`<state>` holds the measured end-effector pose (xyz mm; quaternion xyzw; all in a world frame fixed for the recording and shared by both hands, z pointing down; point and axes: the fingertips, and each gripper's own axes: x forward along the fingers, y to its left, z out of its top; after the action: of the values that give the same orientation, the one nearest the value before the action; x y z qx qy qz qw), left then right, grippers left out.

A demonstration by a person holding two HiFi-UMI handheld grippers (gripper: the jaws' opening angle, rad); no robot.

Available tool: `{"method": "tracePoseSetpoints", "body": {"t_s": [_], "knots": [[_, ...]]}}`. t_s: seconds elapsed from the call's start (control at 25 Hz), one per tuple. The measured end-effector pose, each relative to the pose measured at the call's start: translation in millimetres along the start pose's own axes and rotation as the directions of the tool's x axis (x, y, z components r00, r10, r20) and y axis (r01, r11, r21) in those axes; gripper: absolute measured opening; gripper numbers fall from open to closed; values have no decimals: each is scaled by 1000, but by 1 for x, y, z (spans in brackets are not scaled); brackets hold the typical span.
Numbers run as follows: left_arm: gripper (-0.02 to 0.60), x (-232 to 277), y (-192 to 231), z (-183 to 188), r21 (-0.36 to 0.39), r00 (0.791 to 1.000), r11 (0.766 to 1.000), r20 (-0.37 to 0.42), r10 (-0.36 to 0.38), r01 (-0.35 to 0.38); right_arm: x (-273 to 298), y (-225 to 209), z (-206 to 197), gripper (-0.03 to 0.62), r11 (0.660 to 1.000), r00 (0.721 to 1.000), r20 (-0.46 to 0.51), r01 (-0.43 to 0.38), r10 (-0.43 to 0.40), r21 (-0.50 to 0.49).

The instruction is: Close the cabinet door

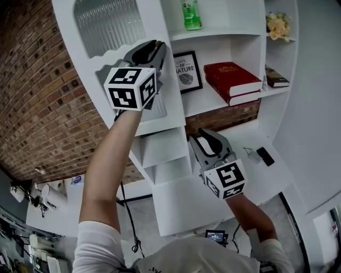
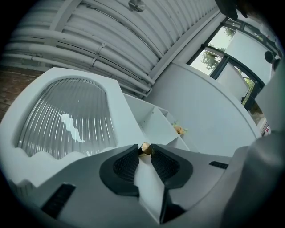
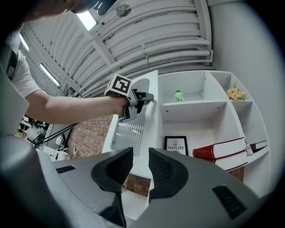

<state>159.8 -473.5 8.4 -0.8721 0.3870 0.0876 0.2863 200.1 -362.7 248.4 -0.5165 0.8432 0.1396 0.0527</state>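
Observation:
The white cabinet door (image 1: 109,24), with its ribbed glass pane (image 2: 67,116), stands swung out from the shelf unit (image 1: 234,40). My left gripper (image 1: 154,48) is raised to the door's free edge. In the left gripper view its pads (image 2: 127,164) press on either side of a small brass knob (image 2: 145,148) on that edge, so the left gripper (image 2: 144,149) is shut on it. The right gripper view shows the same hold (image 3: 144,97) on the door (image 3: 133,127) from the side. My right gripper (image 1: 205,137) hangs lower before the shelves, open (image 3: 140,156), with nothing between its jaws.
In the open shelves are a green bottle (image 1: 191,13), a framed print (image 1: 187,71), a red book (image 1: 233,80), a dark book (image 1: 277,77) and flowers (image 1: 278,24). A black device (image 1: 265,155) lies on the white ledge below. A brick wall (image 1: 37,96) runs to the left.

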Motion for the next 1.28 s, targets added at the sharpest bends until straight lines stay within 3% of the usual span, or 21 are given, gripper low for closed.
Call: {"method": "tracePoseSetpoints", "body": {"t_s": [0.64, 1.28], "knots": [[89, 21, 15, -17, 4, 999, 1000, -53, 7, -6, -3, -6, -7, 114, 1000, 1000, -17, 18, -18, 3], [91, 12, 11, -12, -38, 999, 999, -23, -29, 28, -8, -1, -6, 114, 999, 999, -25, 32, -33, -3]]}}
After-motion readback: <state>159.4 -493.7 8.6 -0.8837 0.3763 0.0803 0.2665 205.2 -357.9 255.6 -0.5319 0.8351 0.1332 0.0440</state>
